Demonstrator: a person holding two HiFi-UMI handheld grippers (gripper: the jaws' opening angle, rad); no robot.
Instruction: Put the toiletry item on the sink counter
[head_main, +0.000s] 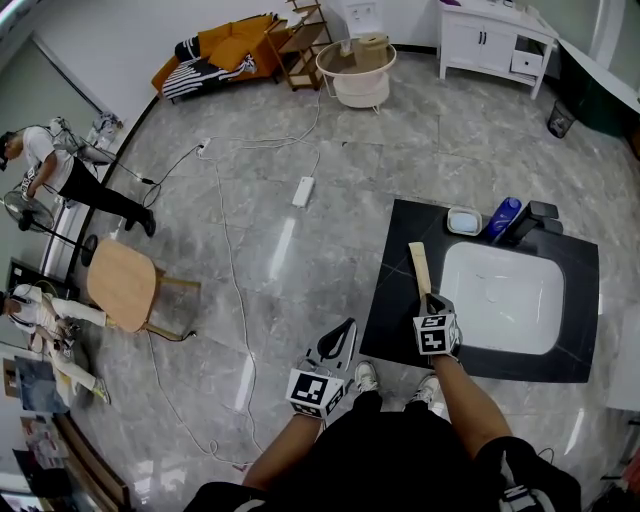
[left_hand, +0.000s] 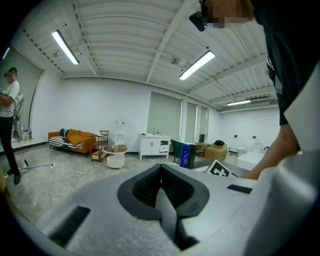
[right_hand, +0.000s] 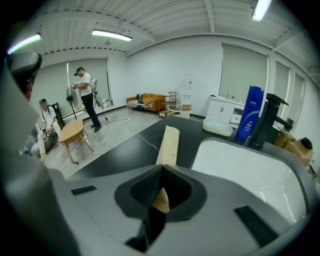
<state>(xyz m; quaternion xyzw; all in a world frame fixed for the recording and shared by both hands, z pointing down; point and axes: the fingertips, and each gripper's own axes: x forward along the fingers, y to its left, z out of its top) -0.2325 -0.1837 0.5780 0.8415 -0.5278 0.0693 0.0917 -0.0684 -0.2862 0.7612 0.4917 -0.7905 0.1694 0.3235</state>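
A long cream toiletry tube (head_main: 420, 266) (right_hand: 168, 144) stretches along the black sink counter (head_main: 400, 290) just left of the white basin (head_main: 500, 297). My right gripper (head_main: 432, 301) (right_hand: 159, 197) is shut on the tube's near end, low over the counter's left part. I cannot tell whether the tube rests on the surface or hovers just above it. Off the counter's left edge, near the person's knees, my left gripper (head_main: 344, 327) (left_hand: 161, 176) is shut and holds nothing.
At the counter's back stand a white soap dish (head_main: 463, 221), a blue bottle (head_main: 503, 216) and a black faucet (head_main: 530, 219). On the floor lie cables and a power strip (head_main: 303, 191). A wooden chair (head_main: 125, 285) and people are far left.
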